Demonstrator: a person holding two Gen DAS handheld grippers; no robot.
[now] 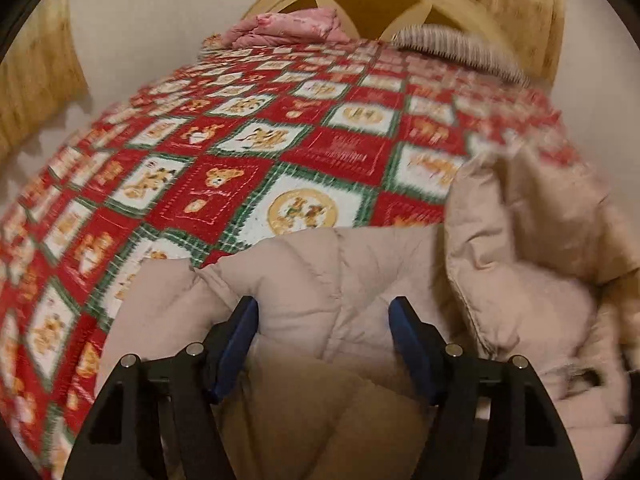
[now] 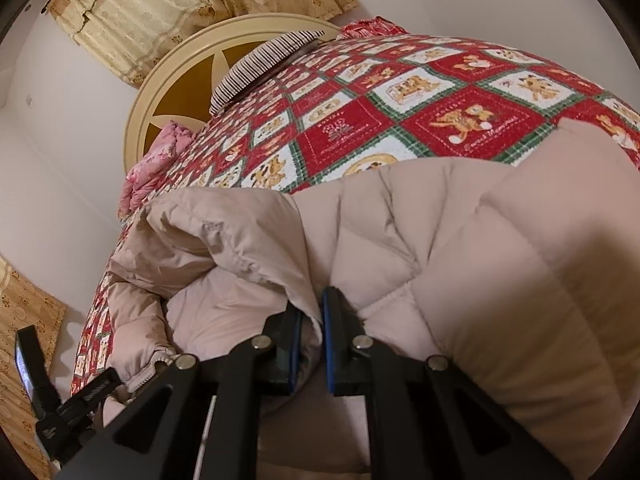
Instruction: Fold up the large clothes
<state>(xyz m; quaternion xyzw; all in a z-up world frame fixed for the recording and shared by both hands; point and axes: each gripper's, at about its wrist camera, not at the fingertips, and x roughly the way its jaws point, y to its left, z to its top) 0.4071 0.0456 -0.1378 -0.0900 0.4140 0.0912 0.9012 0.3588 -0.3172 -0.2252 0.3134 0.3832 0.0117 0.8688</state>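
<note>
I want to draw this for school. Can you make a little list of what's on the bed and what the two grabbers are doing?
garment: beige puffer jacket, crumpled on the bed
bed cover: red, white and green teddy bear quilt
by headboard: striped pillow, pink blanket
right gripper: shut on a fold of the jacket
left gripper: open above the jacket, pads not pressing it

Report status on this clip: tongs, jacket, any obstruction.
Left tongs open above the beige puffer jacket. Right tongs shut on a jacket fold. Jacket rumpled on the bedspread. Nothing in the way.
</note>
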